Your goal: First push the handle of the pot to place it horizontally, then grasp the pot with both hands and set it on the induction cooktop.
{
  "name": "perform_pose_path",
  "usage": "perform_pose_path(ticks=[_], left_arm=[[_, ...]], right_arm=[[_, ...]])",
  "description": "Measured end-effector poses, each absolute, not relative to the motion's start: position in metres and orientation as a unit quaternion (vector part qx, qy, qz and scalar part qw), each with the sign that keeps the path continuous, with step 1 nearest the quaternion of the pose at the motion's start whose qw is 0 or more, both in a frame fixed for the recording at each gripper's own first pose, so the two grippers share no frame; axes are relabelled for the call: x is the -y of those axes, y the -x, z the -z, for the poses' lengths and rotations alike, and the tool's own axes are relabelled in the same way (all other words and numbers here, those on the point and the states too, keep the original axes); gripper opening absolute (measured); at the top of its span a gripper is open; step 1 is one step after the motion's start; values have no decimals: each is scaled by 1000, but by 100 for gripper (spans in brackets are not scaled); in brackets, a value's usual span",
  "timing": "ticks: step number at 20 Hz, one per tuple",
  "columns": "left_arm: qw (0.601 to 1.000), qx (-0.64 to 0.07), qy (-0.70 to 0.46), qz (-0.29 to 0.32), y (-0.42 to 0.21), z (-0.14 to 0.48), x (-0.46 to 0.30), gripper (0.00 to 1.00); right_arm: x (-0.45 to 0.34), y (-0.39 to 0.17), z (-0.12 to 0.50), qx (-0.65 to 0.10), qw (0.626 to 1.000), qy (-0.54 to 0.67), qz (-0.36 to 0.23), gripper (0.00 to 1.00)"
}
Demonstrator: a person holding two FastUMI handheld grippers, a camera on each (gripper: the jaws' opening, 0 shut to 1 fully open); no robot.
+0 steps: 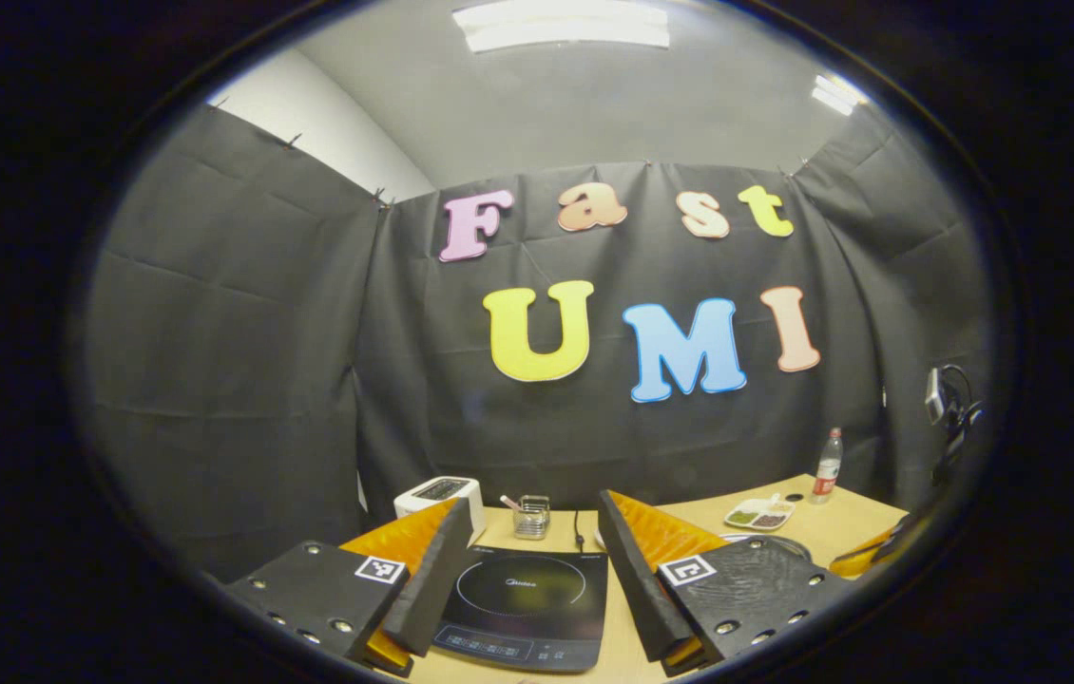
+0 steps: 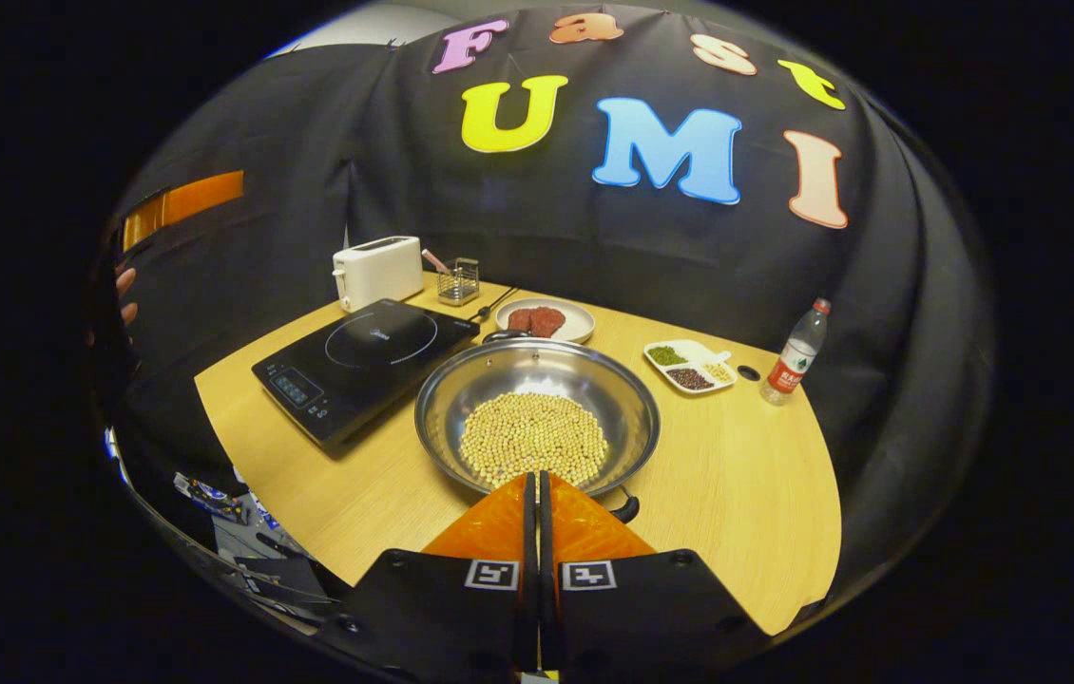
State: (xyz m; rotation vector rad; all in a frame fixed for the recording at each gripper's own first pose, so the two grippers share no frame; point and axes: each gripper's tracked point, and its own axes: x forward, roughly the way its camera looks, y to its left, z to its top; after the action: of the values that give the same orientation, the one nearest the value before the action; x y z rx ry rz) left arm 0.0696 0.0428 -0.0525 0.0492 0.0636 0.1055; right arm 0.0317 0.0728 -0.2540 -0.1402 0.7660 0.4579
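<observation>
In the right gripper view a wide steel pot [image 2: 499, 380] holding soybeans [image 2: 533, 437] sits mid-table. One small dark handle [image 2: 507, 334] points to the far side and the other [image 2: 627, 508] to the near side. My right gripper [image 2: 534, 480] is shut with nothing in it, its tips at the pot's near rim, just left of the near handle. The black induction cooktop [image 2: 366, 366] lies directly left of the pot. In the left gripper view my left gripper [image 1: 530, 503] is open above the table's near edge, and the cooktop [image 1: 527, 594] shows between its fingers.
Behind the cooktop stand a white toaster [image 2: 377, 271] and a wire utensil holder [image 2: 458, 282]. A plate of meat [image 2: 546, 321] lies behind the pot, with a divided dish [image 2: 689, 366] and a bottle [image 2: 794, 356] to its right. A hand [image 2: 124, 285] shows at the far left.
</observation>
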Motion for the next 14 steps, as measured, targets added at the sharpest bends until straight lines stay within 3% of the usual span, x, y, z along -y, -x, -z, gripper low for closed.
perform_pose_path(ticks=[14], left_arm=[[992,-67,-58,-89,-93,74,-24,81]], right_arm=[[-81,-28,337,-464,835,63,-289,3]])
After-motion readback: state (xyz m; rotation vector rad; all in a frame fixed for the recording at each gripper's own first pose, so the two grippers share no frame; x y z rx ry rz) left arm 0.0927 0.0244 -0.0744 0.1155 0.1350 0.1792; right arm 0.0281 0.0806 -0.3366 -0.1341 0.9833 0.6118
